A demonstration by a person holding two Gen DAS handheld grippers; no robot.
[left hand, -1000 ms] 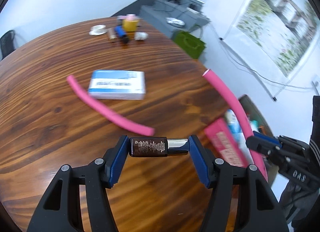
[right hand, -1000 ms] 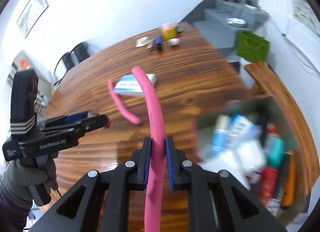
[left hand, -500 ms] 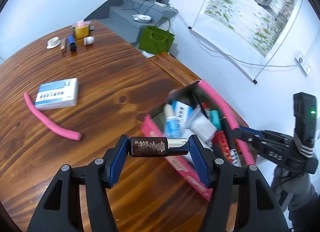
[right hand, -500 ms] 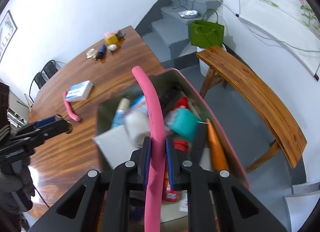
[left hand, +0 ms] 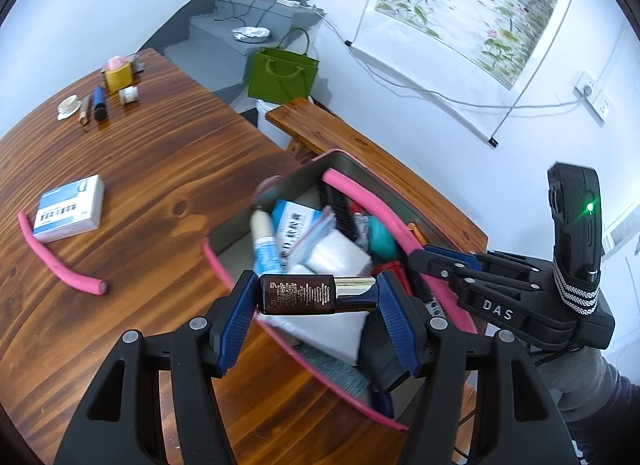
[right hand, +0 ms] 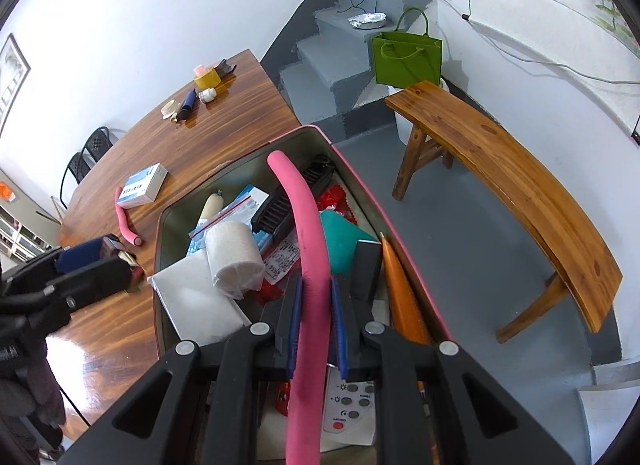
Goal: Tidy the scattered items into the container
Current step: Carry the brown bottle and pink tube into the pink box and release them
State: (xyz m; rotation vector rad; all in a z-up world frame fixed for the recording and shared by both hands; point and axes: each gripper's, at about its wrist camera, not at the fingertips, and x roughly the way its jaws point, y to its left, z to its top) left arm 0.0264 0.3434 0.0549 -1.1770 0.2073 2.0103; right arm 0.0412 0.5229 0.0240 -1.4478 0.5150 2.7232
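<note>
Over the crowded pink-rimmed container, left tongs clamp a dark cosmetic bottle; right tongs pinch a pink foam rod (long, so it may spring out on release).

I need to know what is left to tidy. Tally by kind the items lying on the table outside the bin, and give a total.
Pink foam rod: 1
White-and-blue box: 1
Yellow tape roll: 1
Blue pen: 1
Small white bottle: 1
White ring: 1
Thin tan stick: 1
Total: 7, though tiny items at the far end may be missed.
</note>
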